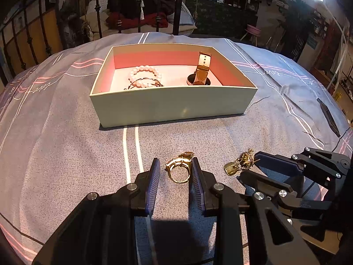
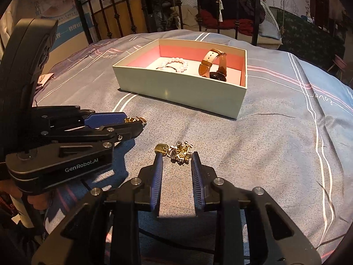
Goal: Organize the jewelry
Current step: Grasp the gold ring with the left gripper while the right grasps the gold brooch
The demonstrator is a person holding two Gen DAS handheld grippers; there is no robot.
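A pale box (image 1: 172,106) with a pink lining stands on the grey bedspread; it holds pearl bracelets (image 1: 144,78) and a brown-strap watch (image 1: 199,70). My left gripper (image 1: 175,167) is open, its pads on either side of a gold ring (image 1: 178,169) lying on the bedspread; the right pad touches it. My right gripper (image 2: 176,161) is open around a gold trinket cluster (image 2: 181,151) with a small padlock charm (image 2: 160,148). The cluster also shows in the left wrist view (image 1: 240,162), at the right gripper's fingertips (image 1: 262,159). The box shows in the right wrist view (image 2: 183,90).
The bedspread (image 1: 66,154) is grey with white and pink stripes. A black iron bed frame (image 1: 178,6) stands behind the box. A dark flat object (image 1: 328,116) lies at the right. The left gripper body (image 2: 66,145) is close beside my right gripper.
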